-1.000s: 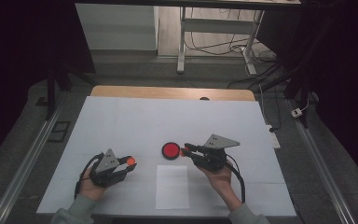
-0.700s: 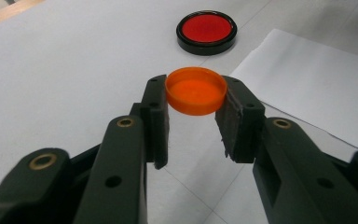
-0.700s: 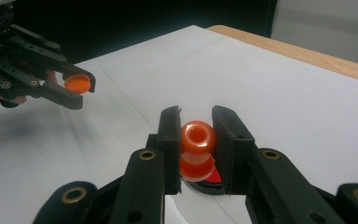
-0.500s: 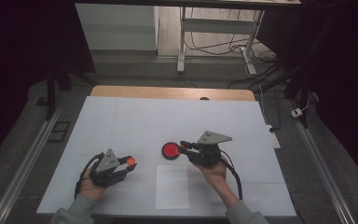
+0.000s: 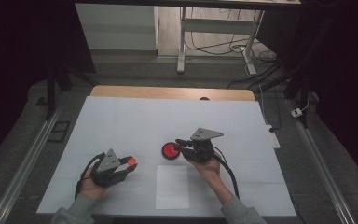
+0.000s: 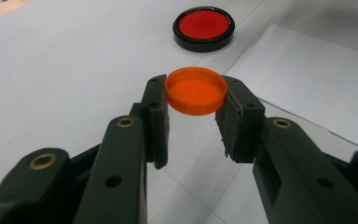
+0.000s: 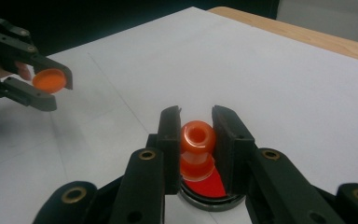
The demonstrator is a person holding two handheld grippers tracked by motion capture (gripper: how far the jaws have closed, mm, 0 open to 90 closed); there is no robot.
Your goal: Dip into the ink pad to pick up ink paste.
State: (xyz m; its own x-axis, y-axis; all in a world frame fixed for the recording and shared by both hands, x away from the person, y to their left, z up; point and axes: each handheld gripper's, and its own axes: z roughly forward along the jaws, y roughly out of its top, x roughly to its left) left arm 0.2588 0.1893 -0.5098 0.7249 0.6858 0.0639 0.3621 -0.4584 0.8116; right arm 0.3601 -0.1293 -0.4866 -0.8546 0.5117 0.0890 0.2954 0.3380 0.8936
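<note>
Translucent orange plastic is showing in both my tools: the left tool [image 6: 193,116] is pinching a shallow round orange cap [image 6: 196,90] by its rim, and the right tool [image 7: 196,135] is closing on a small orange bottle [image 7: 197,149] over the black-rimmed red dish [image 5: 170,150]. White paper is covering the table [image 5: 135,121]; a loose paper sheet [image 5: 172,186] is lying near me, between my hands. Far and side areas are lying open.

Light: dim room, dark surroundings | worktop [image 5: 135,121] evenly lit, pale | shadows: soft, faint | focus: near claw parts slightly blurred | glare: none strong
</note>
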